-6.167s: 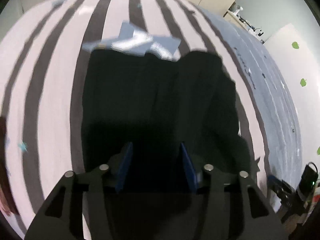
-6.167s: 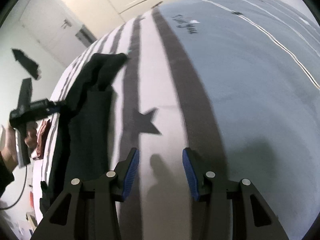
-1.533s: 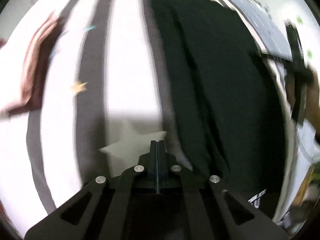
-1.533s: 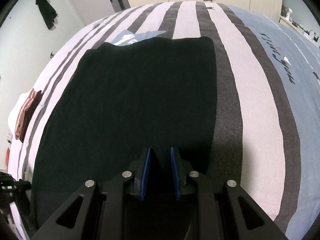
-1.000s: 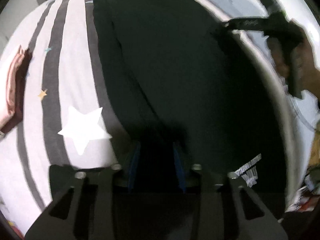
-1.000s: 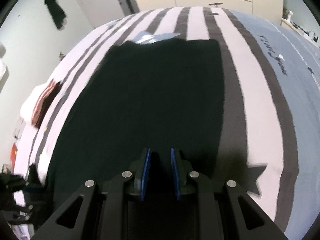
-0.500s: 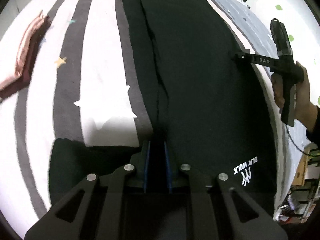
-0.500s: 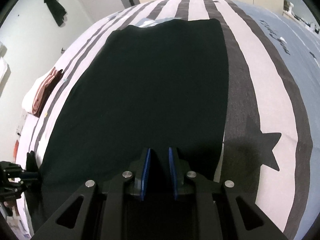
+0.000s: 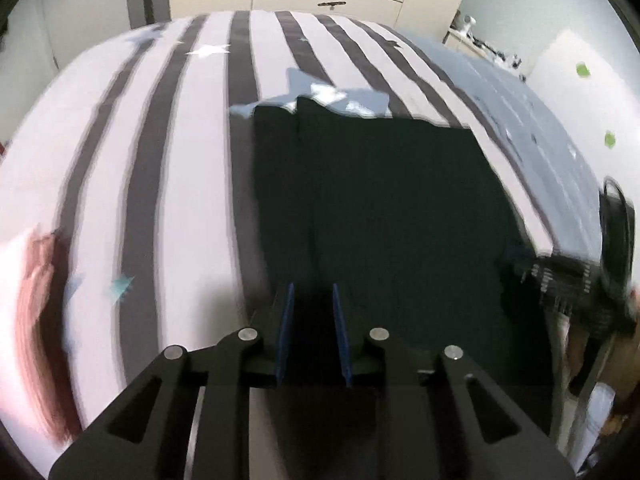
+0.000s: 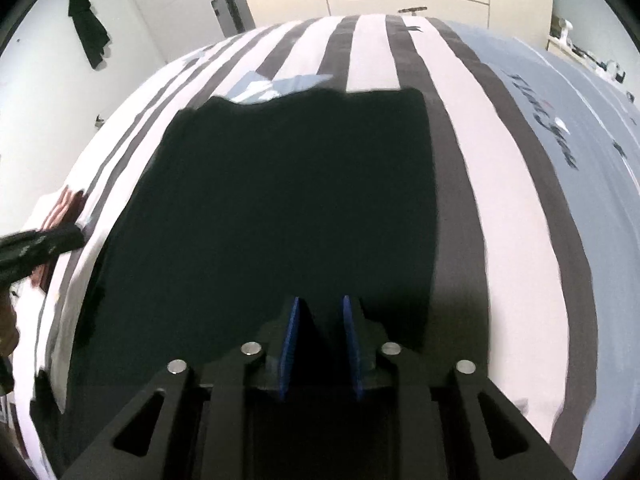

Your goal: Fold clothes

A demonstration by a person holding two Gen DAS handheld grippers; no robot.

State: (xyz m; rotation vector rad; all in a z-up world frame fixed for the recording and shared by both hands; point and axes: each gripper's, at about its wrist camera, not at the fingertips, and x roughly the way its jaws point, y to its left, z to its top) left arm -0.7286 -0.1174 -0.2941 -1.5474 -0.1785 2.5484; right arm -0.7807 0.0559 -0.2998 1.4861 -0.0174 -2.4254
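1. My left gripper (image 9: 313,330) stands slightly spread, jaws having just been opening. The black garment (image 9: 384,216) lies dark between and beneath the blue pads (image 9: 285,336); I cannot tell whether any cloth remains pinched.
2. My right gripper (image 10: 319,346) is likewise narrowly parted, jaws just opening, over the near hem of the black garment (image 10: 288,200). Whether the pads touch cloth, I cannot tell.
3. The garment lies flat directly ahead of both tools on the striped bedspread (image 10: 480,184), its left side doubled over in a long fold ahead of my left gripper.
4. Risk: a pad snagging cloth on withdrawal would drag the hem and undo that fold.
5. Risk: black pads against black fabric; a regrasp may catch one layer or none.
6. Risk: the folded pink clothes (image 9: 36,312), far left of my left gripper, could be brushed by a wide sweep.
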